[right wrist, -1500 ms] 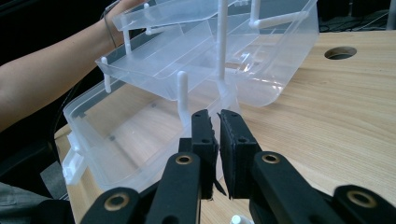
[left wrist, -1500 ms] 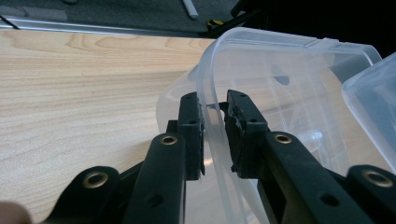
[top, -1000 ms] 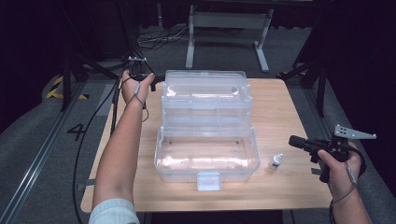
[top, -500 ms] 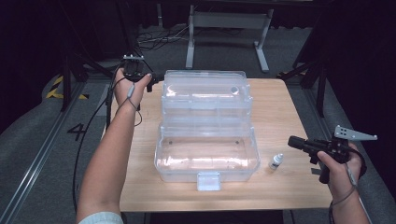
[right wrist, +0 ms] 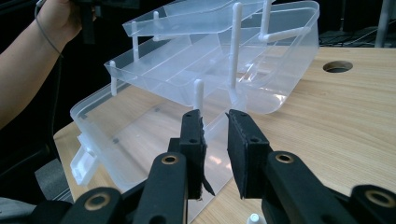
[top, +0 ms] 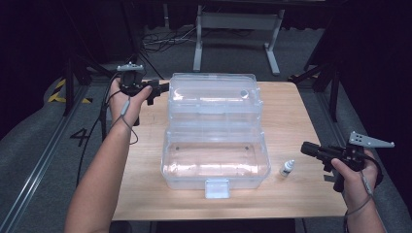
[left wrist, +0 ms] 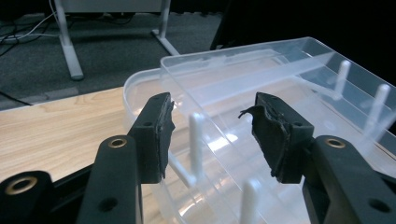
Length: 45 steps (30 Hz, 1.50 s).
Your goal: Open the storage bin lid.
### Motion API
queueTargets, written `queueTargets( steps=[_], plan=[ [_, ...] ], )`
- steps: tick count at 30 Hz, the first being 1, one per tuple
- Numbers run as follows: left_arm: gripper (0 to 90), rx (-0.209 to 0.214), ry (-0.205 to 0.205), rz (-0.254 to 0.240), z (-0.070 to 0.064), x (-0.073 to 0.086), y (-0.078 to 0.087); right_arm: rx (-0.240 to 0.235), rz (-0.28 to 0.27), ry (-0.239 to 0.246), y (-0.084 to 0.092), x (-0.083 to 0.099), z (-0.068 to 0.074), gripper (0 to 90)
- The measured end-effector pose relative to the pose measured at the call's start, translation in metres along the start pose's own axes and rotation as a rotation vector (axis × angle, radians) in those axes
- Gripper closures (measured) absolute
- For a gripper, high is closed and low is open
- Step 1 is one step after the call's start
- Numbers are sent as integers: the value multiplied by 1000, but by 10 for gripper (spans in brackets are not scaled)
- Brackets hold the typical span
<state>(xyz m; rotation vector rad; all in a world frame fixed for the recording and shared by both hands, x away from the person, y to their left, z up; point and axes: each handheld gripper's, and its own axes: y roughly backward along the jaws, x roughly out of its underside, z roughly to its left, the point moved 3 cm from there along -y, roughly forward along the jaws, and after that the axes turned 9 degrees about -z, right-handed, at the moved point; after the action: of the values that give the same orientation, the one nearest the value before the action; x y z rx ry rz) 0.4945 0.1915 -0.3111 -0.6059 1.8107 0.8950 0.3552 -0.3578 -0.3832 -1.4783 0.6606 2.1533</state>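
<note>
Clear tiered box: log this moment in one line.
clear tiered box: open on table | left gripper: open, at its far-left corner | right gripper: slightly open, empty | small bottle: upright beside box

Clear glossy plastic box (top: pixel 216 145); matt light wood-grain table (top: pixel 301 116); worn black rubbery fingers (left wrist: pixel 273 133).

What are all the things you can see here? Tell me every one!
plastic box: one, clear, open with trays fanned out, middle of the table
small bottle: one, clear with white cap, standing right of the box
table: one, light wood, with a round hole near its far edge
desk legs: grey, on the floor behind
left gripper: black, fingers open, at the box's far left corner
right gripper: black, fingers slightly apart, right of the bottle
</note>
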Motion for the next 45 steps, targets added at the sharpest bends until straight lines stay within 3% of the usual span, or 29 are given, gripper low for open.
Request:
queueTargets(
  steps=[7, 11, 15, 29, 38, 40, 45],
  plan=[
    [481, 24, -16, -19, -11, 11, 24, -15, 10, 0, -6, 0, 0, 762],
    [487, 1, -43, -14, -13, 18, 36, -21, 14, 1, -11, -1, 0, 762],
    [481, 8, -39, -9, -19, 28, 44, -25, 19, 5, -14, -1, 0, 761],
    [470, 9, -68, 29, -37, 54, 58, -3, 41, 5, -14, 1, -4, 753],
    [465, -12, -55, 30, -34, 58, 63, 15, 55, 17, -14, 2, -4, 733],
    [464, -20, -67, 49, -35, 60, 63, 23, 60, 23, -13, 2, -4, 728],
    [462, -13, -65, 52, -36, 62, 62, 47, 83, 34, -12, 2, -5, 694]
  ],
)
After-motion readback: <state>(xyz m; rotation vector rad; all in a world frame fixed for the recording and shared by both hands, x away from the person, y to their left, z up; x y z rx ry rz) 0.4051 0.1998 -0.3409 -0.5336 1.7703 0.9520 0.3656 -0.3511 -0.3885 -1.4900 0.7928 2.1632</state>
